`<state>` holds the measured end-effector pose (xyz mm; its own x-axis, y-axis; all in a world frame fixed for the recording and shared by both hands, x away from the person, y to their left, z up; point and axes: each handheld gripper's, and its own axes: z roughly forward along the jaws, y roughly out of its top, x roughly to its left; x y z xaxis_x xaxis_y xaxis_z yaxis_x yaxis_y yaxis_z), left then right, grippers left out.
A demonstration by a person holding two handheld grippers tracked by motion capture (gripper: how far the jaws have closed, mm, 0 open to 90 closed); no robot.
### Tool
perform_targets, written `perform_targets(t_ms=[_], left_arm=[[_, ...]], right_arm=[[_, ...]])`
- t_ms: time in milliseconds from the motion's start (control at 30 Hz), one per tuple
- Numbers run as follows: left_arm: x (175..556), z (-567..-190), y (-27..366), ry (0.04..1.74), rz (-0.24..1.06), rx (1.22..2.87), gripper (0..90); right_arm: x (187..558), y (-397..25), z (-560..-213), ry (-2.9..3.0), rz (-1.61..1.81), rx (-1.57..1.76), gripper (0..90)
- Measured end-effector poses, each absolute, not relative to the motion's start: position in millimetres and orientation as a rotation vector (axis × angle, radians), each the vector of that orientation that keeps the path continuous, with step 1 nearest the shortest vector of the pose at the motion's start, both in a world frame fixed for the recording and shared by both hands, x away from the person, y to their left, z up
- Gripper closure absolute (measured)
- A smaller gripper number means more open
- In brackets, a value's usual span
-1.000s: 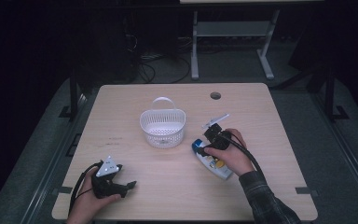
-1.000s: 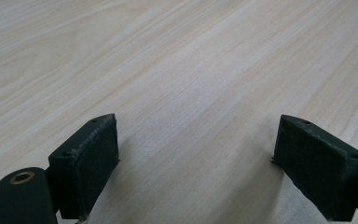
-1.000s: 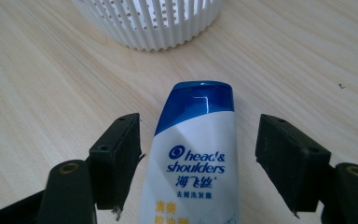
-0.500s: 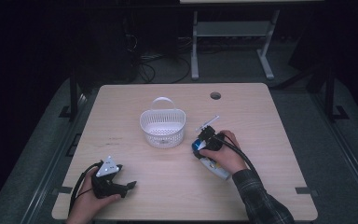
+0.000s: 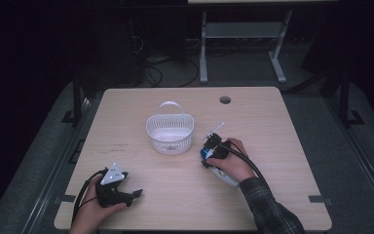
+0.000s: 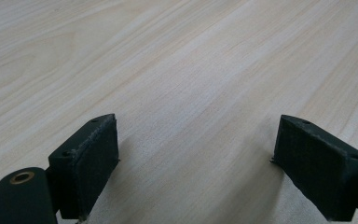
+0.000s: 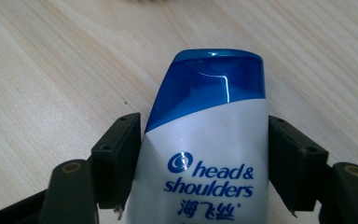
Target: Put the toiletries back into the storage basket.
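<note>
Shampoo bottle (image 7: 205, 154) lying on wooden table (image 5: 282, 126), just right of white basket (image 5: 170, 132).
Right gripper (image 5: 209, 152) is closing both jaws against the bottle's sides — blue cap pointing away. Left gripper (image 5: 135, 194) is resting near the table's front-left edge — jaws spread wide, holding nothing.

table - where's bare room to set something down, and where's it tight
Free: the table's far strip by the grommet hole, its right side past the right gripper, and the near middle between both grippers. The left gripper sits at the near-left corner. Tight: the gap between the white basket and the shampoo bottle.
</note>
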<state>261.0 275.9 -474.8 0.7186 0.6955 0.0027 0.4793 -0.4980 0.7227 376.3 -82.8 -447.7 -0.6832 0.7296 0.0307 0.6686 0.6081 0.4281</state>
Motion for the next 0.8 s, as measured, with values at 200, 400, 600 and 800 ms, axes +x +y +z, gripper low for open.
perform_targets(t_ms=[200, 400, 600, 800], left_arm=[[260.9, -474.8, 275.9, 0.886, 0.383, 2.194, 13.2], [260.8, -474.9, 275.8, 0.887, 0.383, 2.194, 13.2], [260.8, -474.9, 275.8, 0.887, 0.382, 2.193, 13.2], [260.9, -474.8, 275.9, 0.886, 0.381, 2.193, 13.2]], right_arm=[[376.8, -80.5, -448.3, 2.683, 0.590, 1.179, 32.5], [377.7, -79.1, -449.6, 2.683, 0.577, 1.186, 32.6], [378.5, -77.4, -448.5, 2.683, 0.556, 1.208, 34.0], [378.6, -79.5, -446.0, 2.688, 0.606, 1.240, 34.9]])
